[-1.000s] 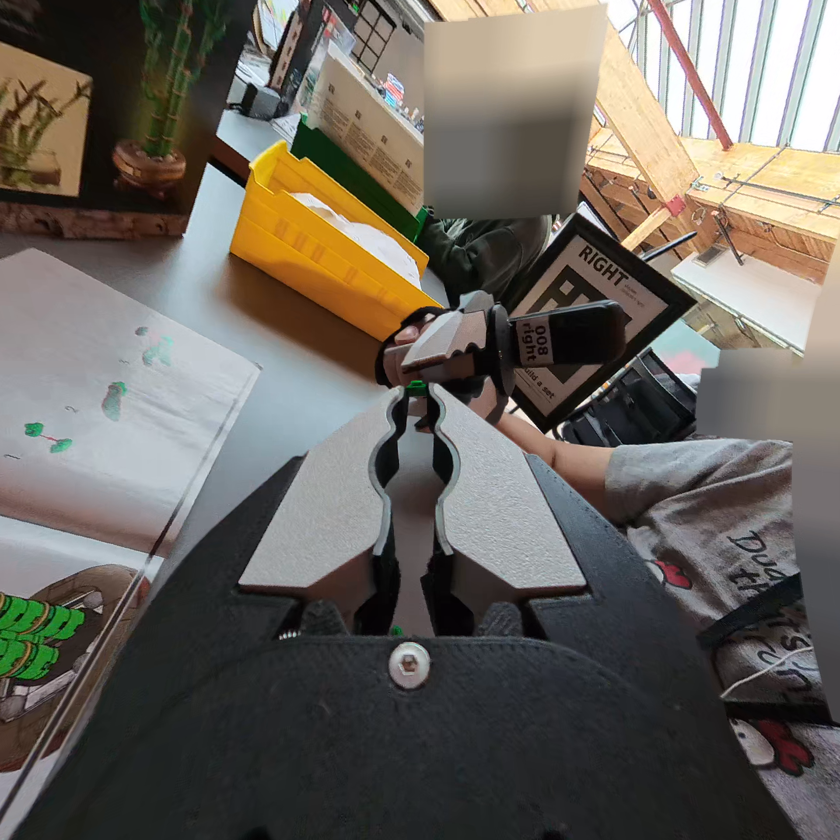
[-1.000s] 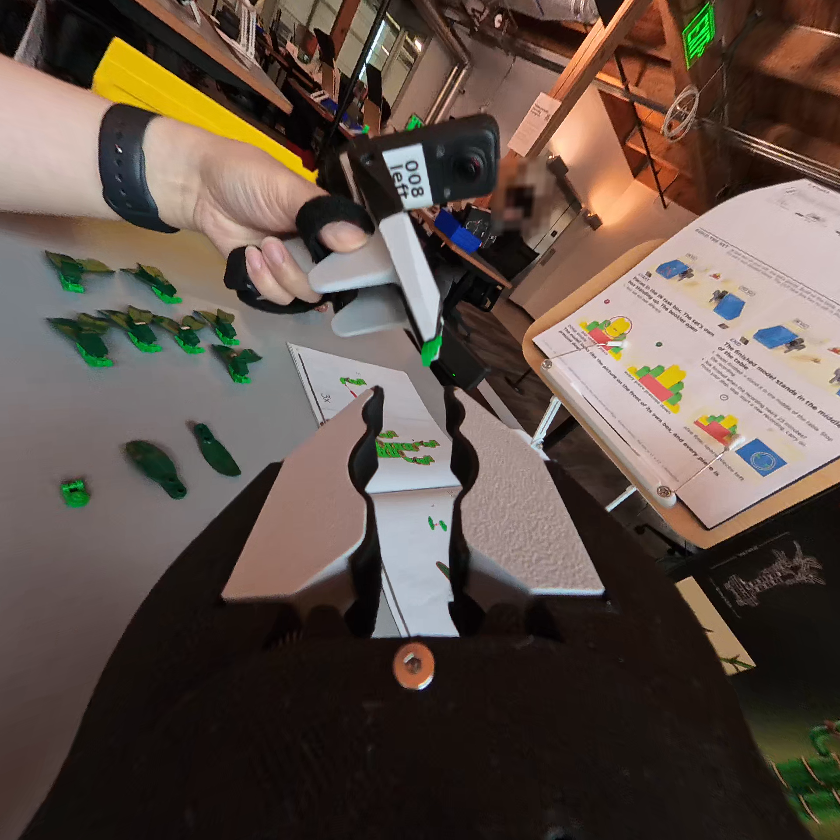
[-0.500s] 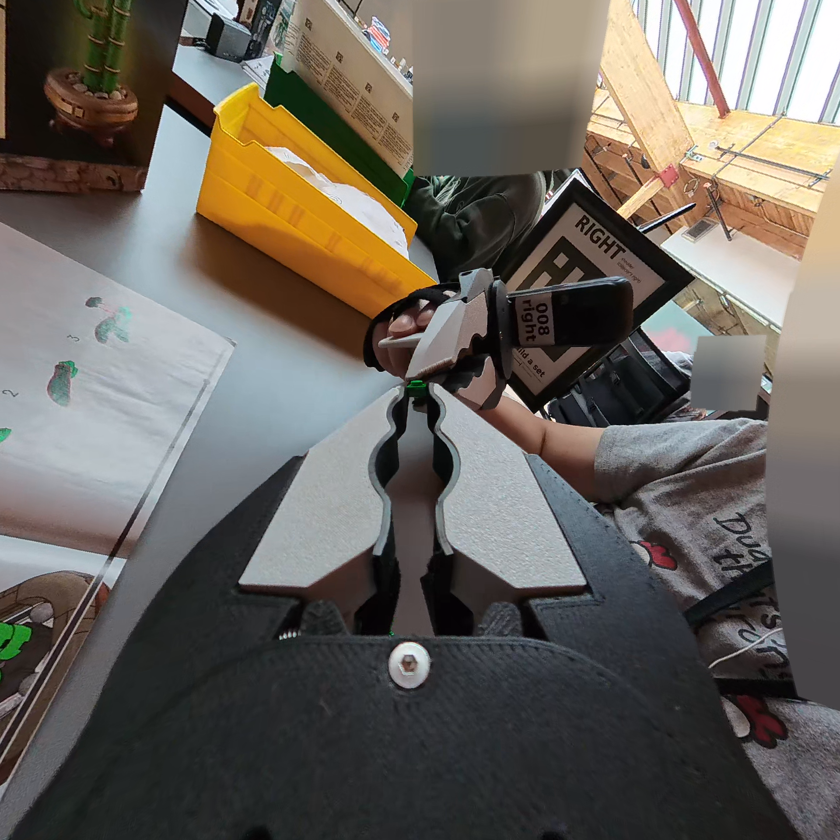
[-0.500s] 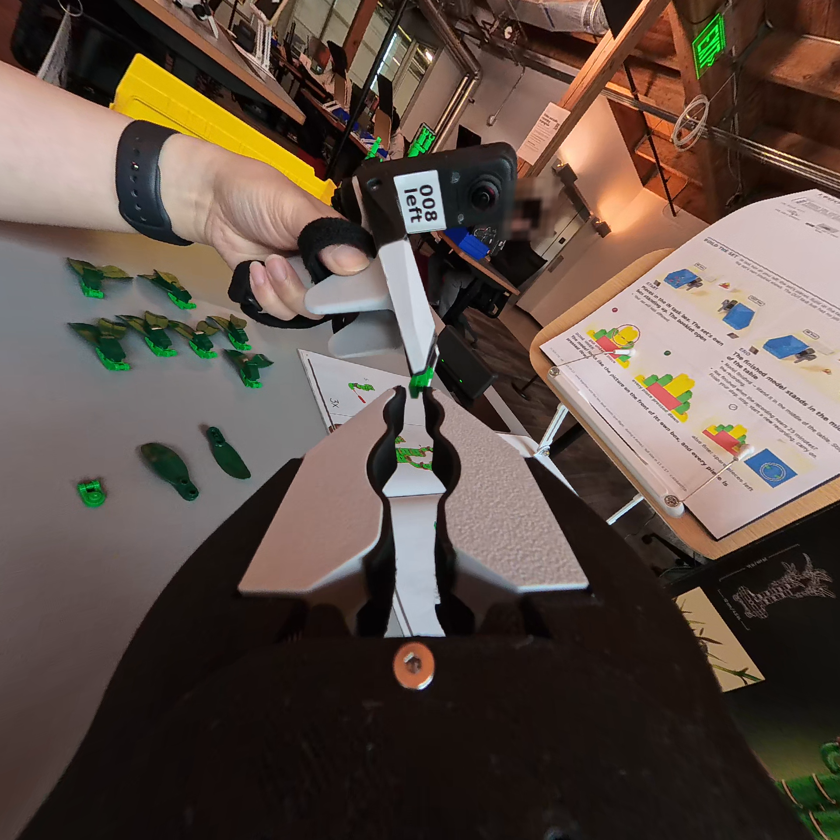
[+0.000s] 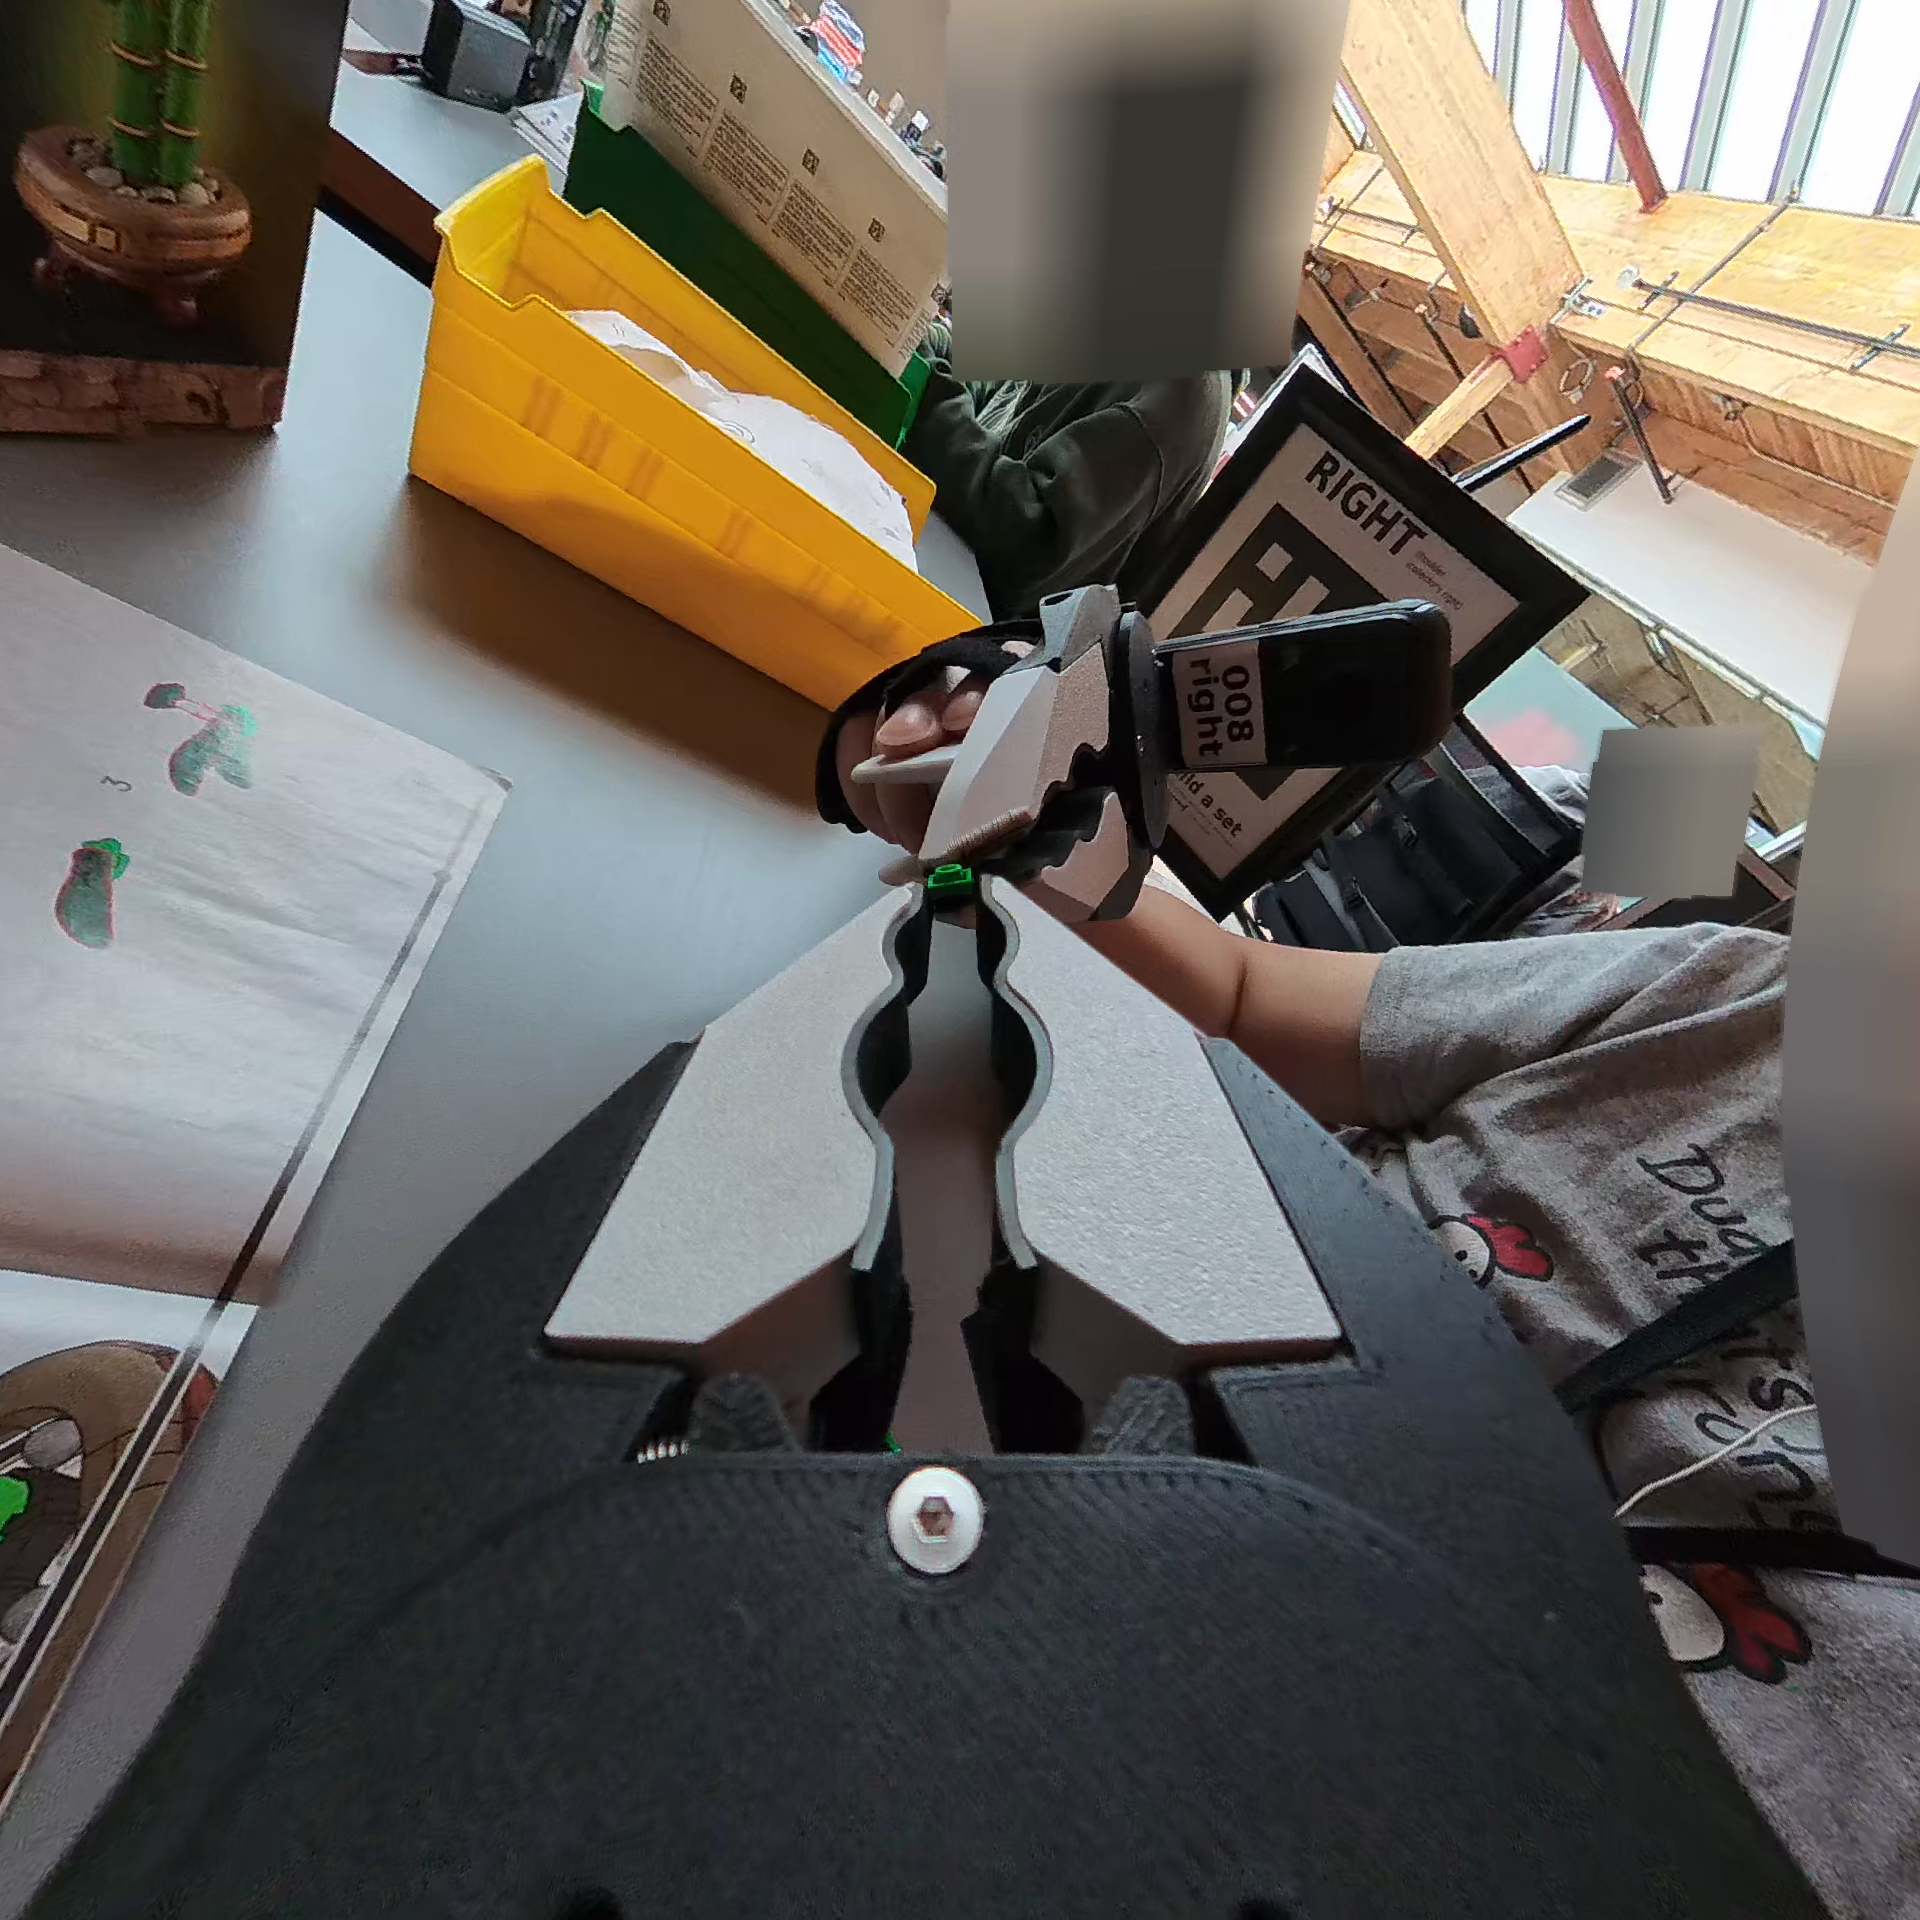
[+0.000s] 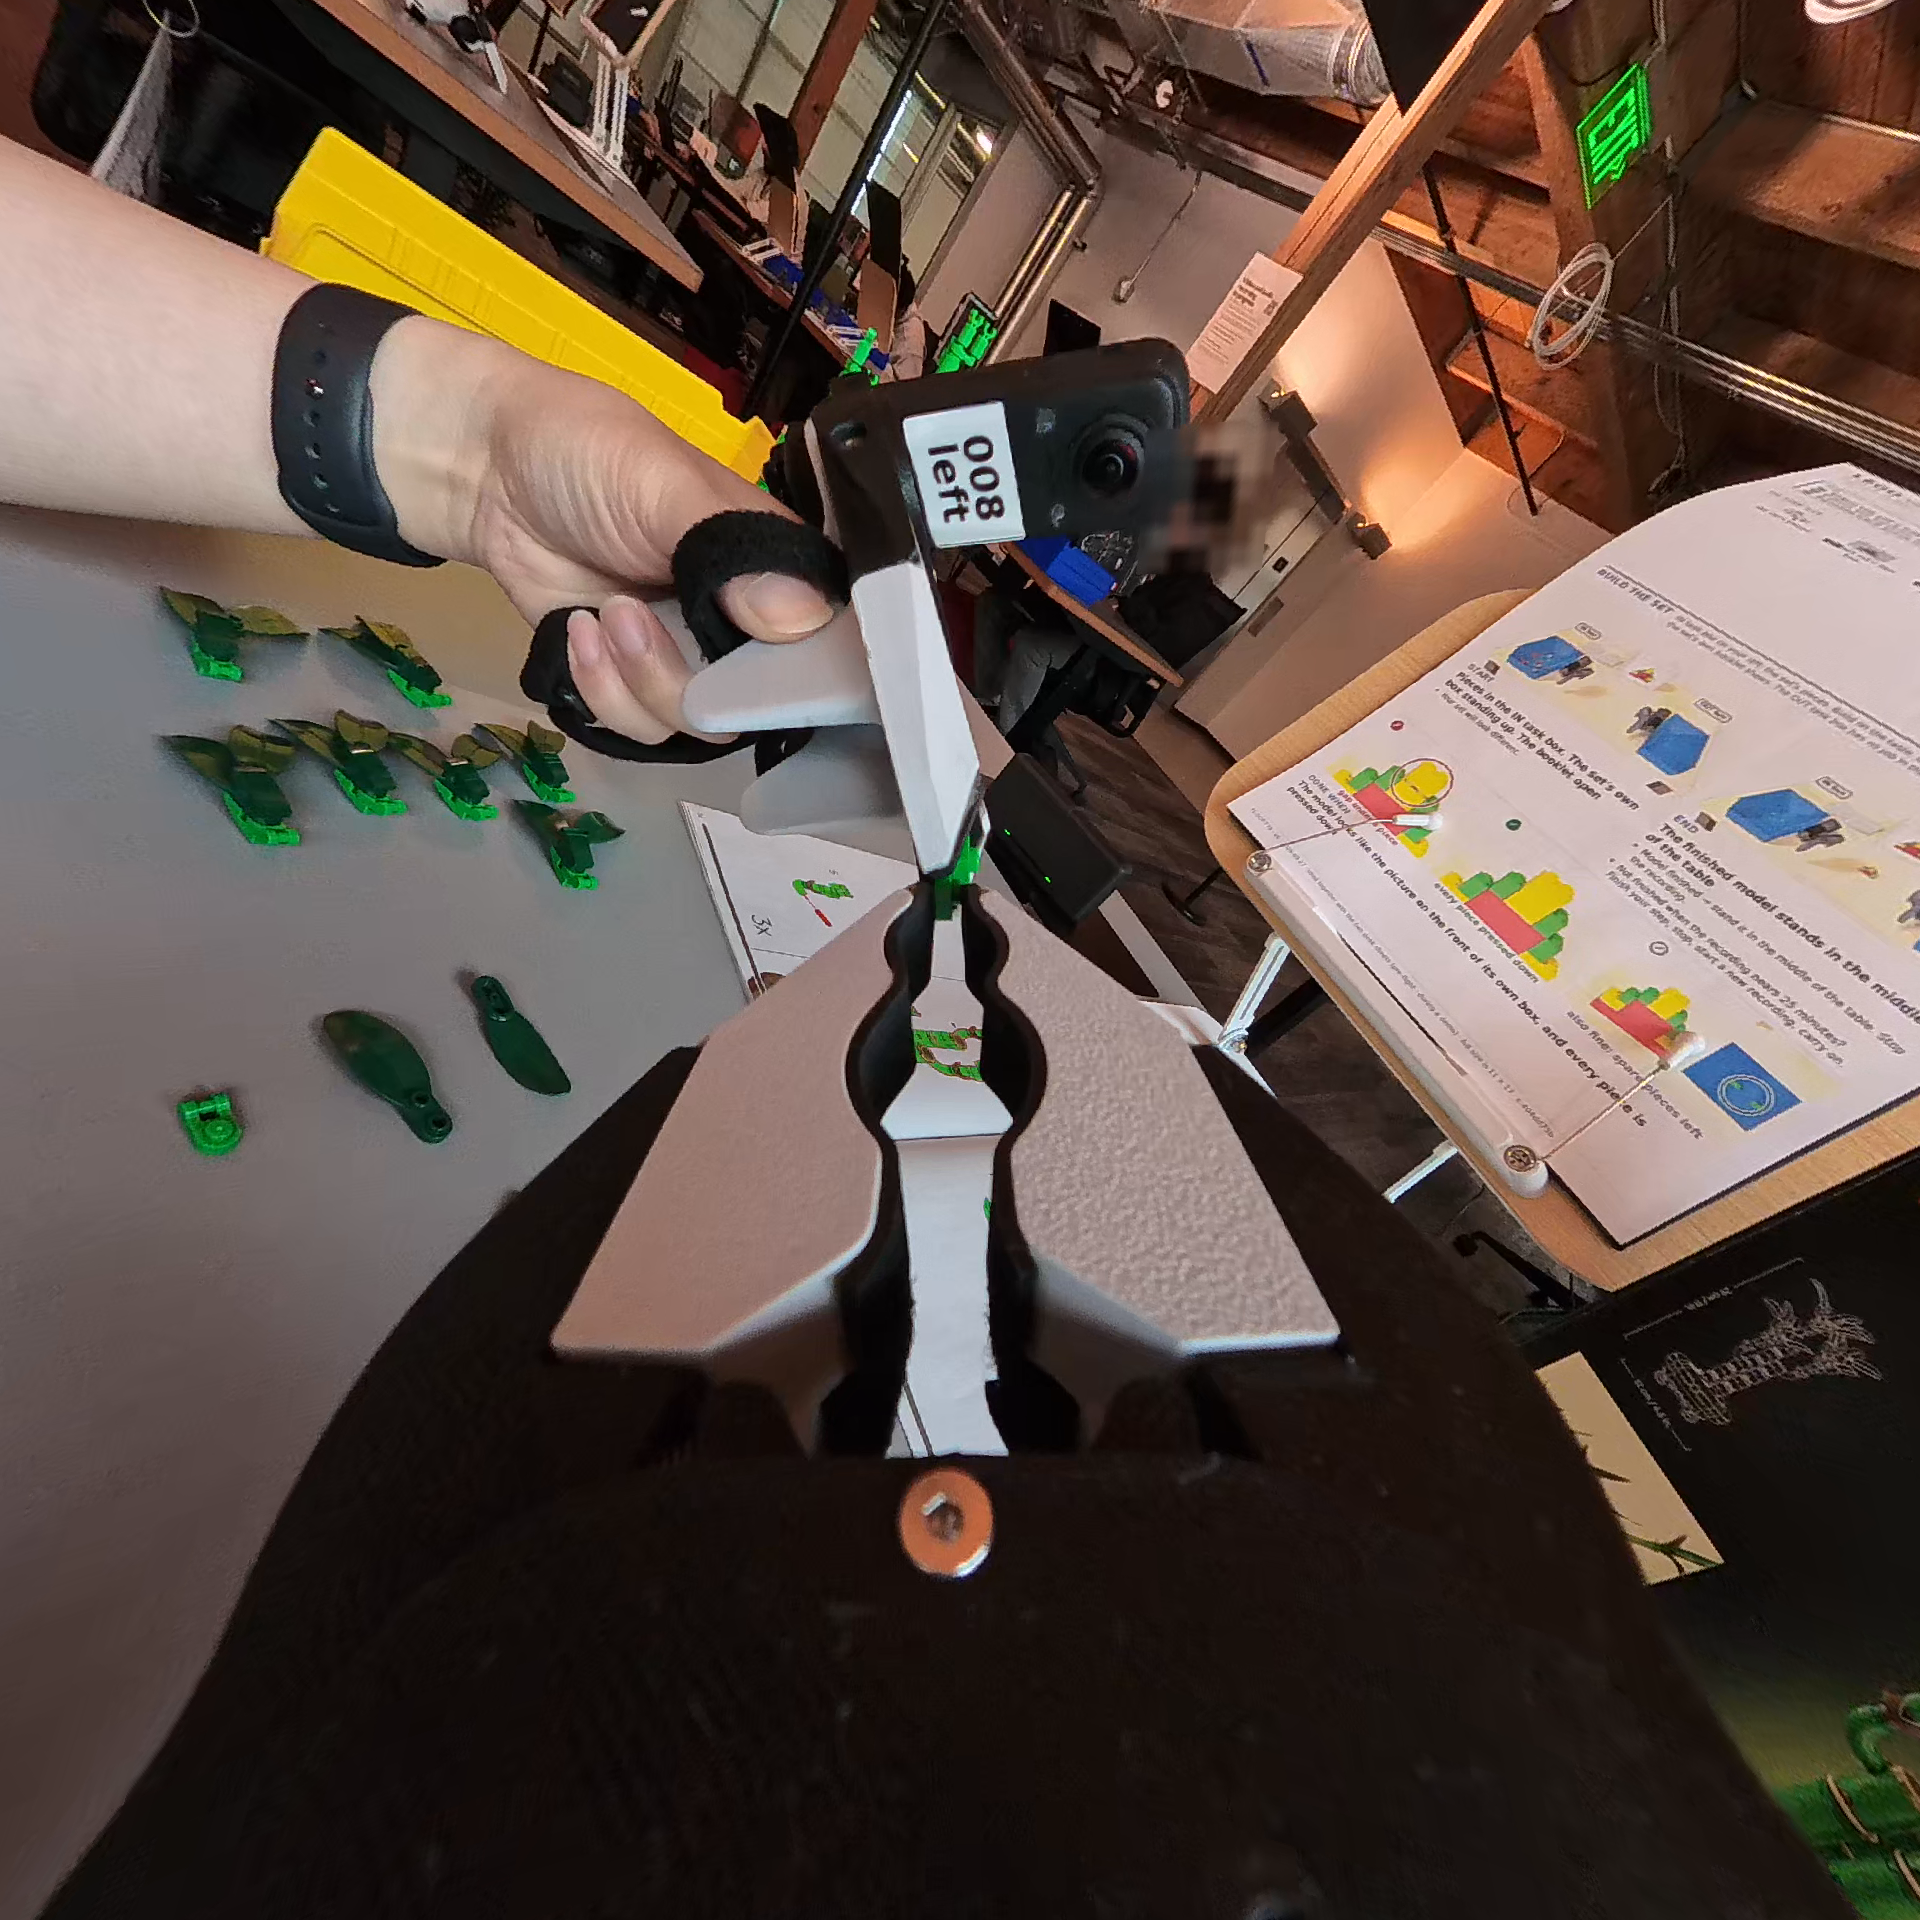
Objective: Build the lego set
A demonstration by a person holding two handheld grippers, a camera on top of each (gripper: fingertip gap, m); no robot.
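A small bright green lego piece (image 5: 948,881) sits pinched at the tips of my left gripper (image 5: 948,906), which is shut on it above the table. My right gripper (image 6: 945,902) meets it tip to tip and is closed on the same green piece (image 6: 951,883). In the left wrist view the right gripper's fingers (image 5: 997,769) come down onto the piece from above. In the right wrist view the left gripper's fingers (image 6: 925,727) point down at it. Several built green leaf clusters (image 6: 353,758) lie on the grey table (image 6: 156,1299).
Two dark green leaves (image 6: 384,1070) and a small bright green part (image 6: 211,1122) lie loose on the table. The open instruction booklet (image 5: 208,987) lies below the grippers. A yellow bin (image 5: 623,447), the set's box (image 5: 135,208) and an instruction sheet on a stand (image 6: 1610,883) are around. Both grippers' tips are close together, under 4 cm apart.
My right gripper's jaws have narrowed from open to closed on the green piece. It has moved up to the left gripper's tip. The left gripper has kept its hold.
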